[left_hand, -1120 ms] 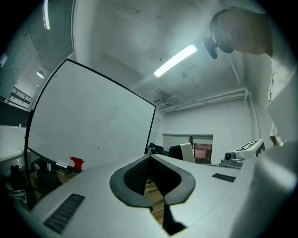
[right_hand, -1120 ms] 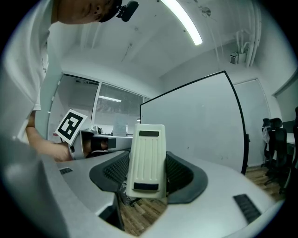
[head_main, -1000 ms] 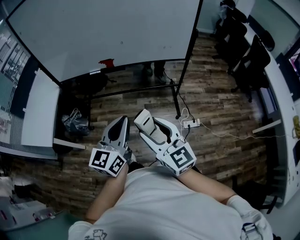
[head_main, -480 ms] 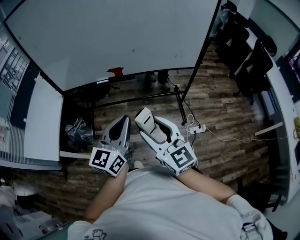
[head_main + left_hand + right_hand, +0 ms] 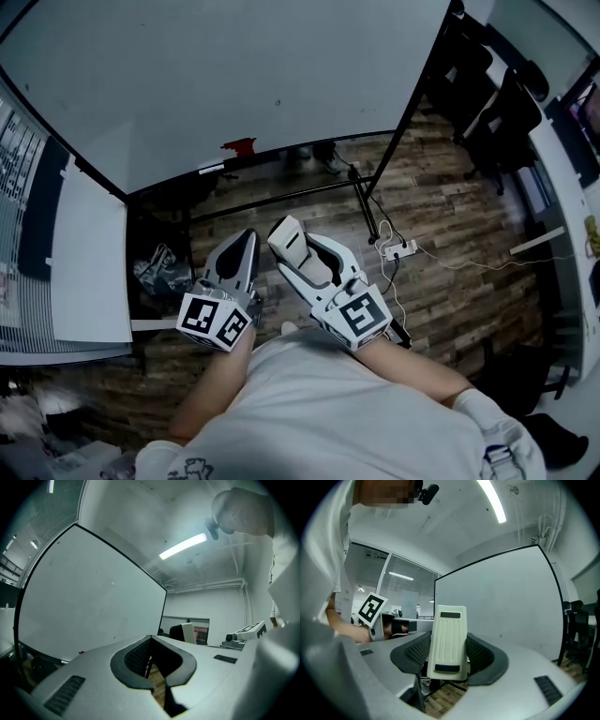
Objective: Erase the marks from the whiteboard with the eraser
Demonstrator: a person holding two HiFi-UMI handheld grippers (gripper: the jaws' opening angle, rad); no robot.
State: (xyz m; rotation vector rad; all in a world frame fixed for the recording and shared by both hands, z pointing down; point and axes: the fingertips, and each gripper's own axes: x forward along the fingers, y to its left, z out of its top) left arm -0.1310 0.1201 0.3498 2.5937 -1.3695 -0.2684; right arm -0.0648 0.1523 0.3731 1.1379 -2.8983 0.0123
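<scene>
The whiteboard (image 5: 225, 75) on its black stand fills the top of the head view; a small dark mark (image 5: 277, 103) shows on it, and also as a faint mark (image 5: 500, 635) in the right gripper view. A cream eraser (image 5: 293, 244) stands between the jaws of my right gripper (image 5: 298, 251), which is shut on it; the eraser (image 5: 448, 639) sticks up past the fingertips. My left gripper (image 5: 239, 251) is beside it, shut with nothing in it (image 5: 150, 660). Both are held low, well short of the board.
A red object (image 5: 239, 146) sits on the board's tray. A white panel (image 5: 89, 253) is at left, black office chairs (image 5: 497, 112) and a desk edge (image 5: 562, 178) at right. A power strip (image 5: 403, 249) with cables lies on the wooden floor.
The view has shifted so the whiteboard fills more of the frame and looks nearer. Both grippers hold the same pose, the eraser still held in the right one.
</scene>
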